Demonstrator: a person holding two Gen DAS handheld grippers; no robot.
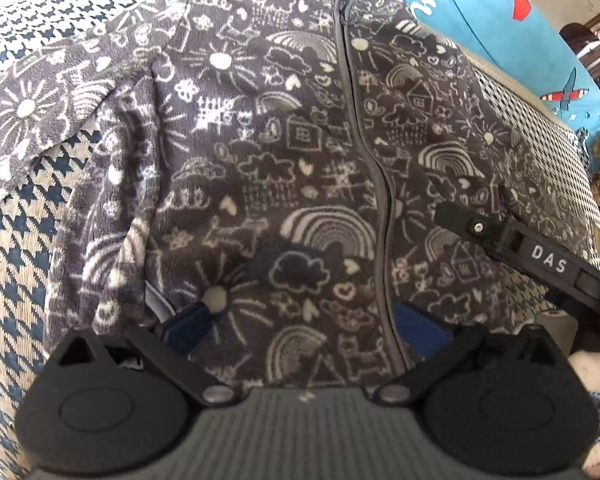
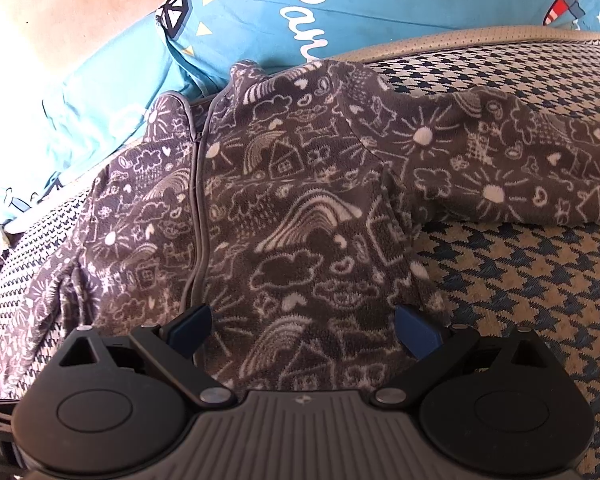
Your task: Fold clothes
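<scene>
A dark grey fleece jacket (image 1: 284, 168) printed with white rainbows, clouds and suns lies front up on a houndstooth cover, its zip (image 1: 374, 168) closed. My left gripper (image 1: 304, 328) hovers open over the hem, blue pads spread to either side. One sleeve (image 1: 40, 92) stretches away at the upper left. A black finger (image 1: 472, 228) of the other tool, marked DAS, rests low over the jacket's right side. In the right wrist view the jacket (image 2: 300, 208) fills the middle, with a sleeve (image 2: 520, 172) running off to the right. My right gripper (image 2: 304, 328) is open above the hem.
The houndstooth cover (image 2: 520, 288) extends right of the jacket and also left of it (image 1: 16, 264). A blue cushion (image 2: 300, 4) with white lettering and plane prints lies behind the collar. Soft pale items (image 1: 596, 364) sit at the right edge.
</scene>
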